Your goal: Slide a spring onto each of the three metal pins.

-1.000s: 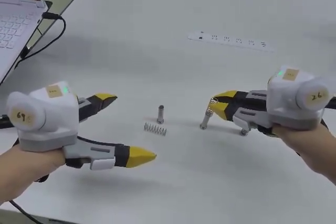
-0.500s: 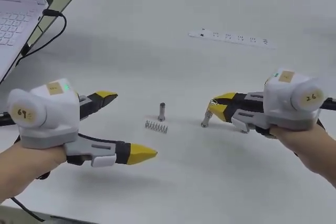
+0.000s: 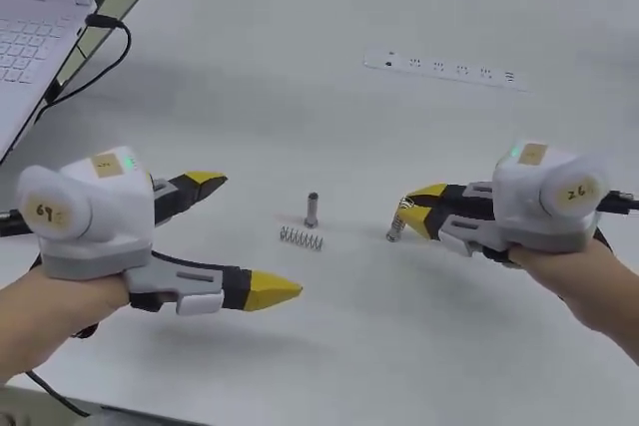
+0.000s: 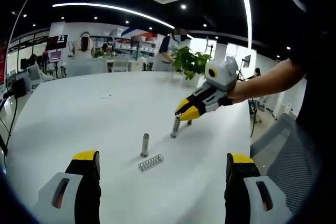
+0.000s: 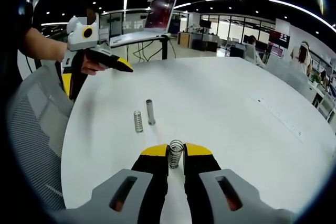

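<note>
Our right hand-held gripper [image 5: 176,155] is pinching a spring [image 5: 176,162] atop a leaning pin [image 3: 393,233]; we are holding the left hand-held gripper [image 3: 255,236] wide, near a loose spring [image 3: 301,238] lying beside an upright pin [image 3: 313,210].

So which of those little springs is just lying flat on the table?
The spring beside the bare upright pin, flat on its side; the other spring stands pinched in the right gripper.
</note>
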`<state>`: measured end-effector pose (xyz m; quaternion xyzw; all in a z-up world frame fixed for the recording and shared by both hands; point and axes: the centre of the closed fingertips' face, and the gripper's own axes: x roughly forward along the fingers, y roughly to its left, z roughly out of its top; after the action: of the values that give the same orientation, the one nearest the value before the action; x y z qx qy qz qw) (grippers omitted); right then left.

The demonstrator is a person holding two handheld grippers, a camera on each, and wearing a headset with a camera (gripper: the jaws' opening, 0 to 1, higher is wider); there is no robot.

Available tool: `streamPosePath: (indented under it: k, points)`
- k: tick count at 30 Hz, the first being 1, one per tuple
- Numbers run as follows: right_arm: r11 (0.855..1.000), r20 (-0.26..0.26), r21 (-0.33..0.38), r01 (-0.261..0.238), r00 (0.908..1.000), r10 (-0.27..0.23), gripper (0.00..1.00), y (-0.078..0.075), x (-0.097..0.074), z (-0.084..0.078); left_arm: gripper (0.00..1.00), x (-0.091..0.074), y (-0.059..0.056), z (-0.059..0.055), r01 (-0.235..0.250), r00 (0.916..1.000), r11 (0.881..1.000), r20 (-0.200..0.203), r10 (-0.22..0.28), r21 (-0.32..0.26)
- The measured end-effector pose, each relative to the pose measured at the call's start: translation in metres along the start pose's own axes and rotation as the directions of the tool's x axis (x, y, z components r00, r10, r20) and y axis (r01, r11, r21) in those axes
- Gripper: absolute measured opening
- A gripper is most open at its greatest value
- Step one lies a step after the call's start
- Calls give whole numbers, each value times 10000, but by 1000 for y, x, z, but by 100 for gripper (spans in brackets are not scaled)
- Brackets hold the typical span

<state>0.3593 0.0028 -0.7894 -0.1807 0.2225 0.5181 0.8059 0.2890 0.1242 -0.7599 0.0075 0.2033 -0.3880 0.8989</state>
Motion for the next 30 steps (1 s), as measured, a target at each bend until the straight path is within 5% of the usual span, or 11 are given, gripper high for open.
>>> streamPosePath:
  k: [13, 30]
  points:
    - [9999, -516, -106, -26, 9987, 20, 8, -6, 11, -17, 97, 1, -2, 1, 82, 10000, 10000, -5, -82, 13]
    - [9992, -653, 391, -51, 9978, 77, 10, -4, 11, -12, 98, 1, -2, 3, 77, 10000, 10000, -5, -77, 61]
